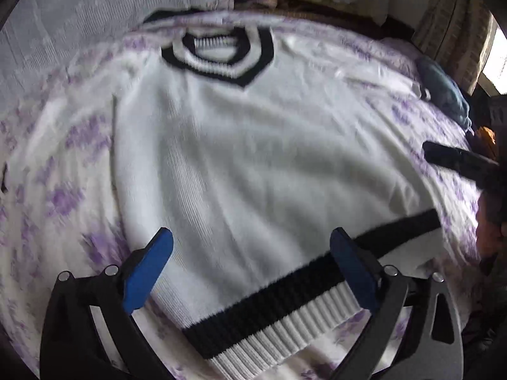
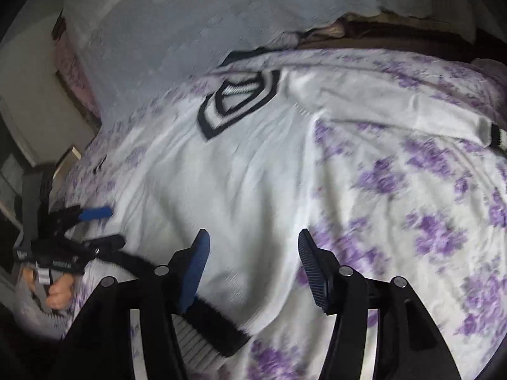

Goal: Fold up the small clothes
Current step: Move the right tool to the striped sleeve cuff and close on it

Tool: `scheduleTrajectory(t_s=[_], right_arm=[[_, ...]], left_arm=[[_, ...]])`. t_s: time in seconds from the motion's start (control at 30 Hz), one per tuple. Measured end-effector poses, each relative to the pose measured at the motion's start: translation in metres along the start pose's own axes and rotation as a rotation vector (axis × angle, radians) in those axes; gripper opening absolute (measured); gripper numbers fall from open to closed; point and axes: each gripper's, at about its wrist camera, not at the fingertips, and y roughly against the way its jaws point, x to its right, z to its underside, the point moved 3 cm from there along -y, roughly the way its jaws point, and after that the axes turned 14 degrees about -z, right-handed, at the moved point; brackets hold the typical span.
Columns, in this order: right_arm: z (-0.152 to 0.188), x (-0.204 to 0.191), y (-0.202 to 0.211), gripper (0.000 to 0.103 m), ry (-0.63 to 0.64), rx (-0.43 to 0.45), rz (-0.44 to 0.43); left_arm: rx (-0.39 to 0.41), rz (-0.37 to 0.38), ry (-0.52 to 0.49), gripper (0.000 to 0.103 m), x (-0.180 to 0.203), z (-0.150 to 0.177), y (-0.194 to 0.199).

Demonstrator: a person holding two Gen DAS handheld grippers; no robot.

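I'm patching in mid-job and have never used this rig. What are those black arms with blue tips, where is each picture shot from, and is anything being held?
There is no robot here: a person holds a two-finger gripper in each hand, and each gripper has a fisheye camera that looks forward along its own fingers. One picture is from the left gripper, the other from the right gripper. The blue-tipped fingers at the bottom of each view belong to that camera's own gripper.

A white sweater with a black-striped collar and hem lies flat on a bedspread with a purple flower print. Its hem is nearest the grippers.

Both grippers are open and hold nothing; the sweater lies under them. In the right view, the left gripper and the hand that holds it show at the left edge.
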Motion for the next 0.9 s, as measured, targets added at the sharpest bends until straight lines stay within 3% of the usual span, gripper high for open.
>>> scheduleTrajectory(t_s=[0.1, 0.2, 0.37, 0.43, 0.5, 0.6, 0.73, 0.8, 0.9], right_arm=[[-0.035, 0.047, 0.021, 0.065, -0.175, 0.102, 0.033], [-0.055, 0.097, 0.027, 0.066, -0.398, 0.152, 0.025], [-0.043, 0.166, 0.021, 0.069, -0.703, 0.252, 0.032], [-0.034, 0.185, 0.018, 0.068, -0.736, 0.308, 0.021], [-0.035, 0.198, 0.023, 0.066, -0.73, 0.393, 0.002], [-0.043, 0.21, 0.028, 0.066, -0.753, 0.415, 0.043], [-0.063, 0.23, 0.03, 0.066, -0.868, 0.462, 0.152], [-0.069, 0.238, 0.032, 0.067, -0.957, 0.561, 0.208], [-0.061, 0.249, 0.031, 0.067, -1.038, 0.757, 0.204]], left_arm=[[0.045, -0.031, 0.003, 0.097, -0.001, -0.03, 0.007], [0.037, -0.029, 0.042, 0.097, -0.001, -0.065, 0.0], [0.005, -0.021, 0.108, 0.097, 0.01, -0.112, -0.037], [-0.017, -0.022, 0.111, 0.097, 0.013, -0.125, -0.06], [-0.036, -0.048, 0.102, 0.097, 0.015, -0.127, -0.088], [-0.109, -0.091, 0.102, 0.099, 0.009, -0.112, -0.137], [-0.046, -0.097, 0.052, 0.099, 0.016, -0.109, -0.127], [-0.043, -0.111, 0.045, 0.099, 0.018, -0.106, -0.128], [-0.05, -0.088, 0.063, 0.099, 0.016, -0.105, -0.128]])
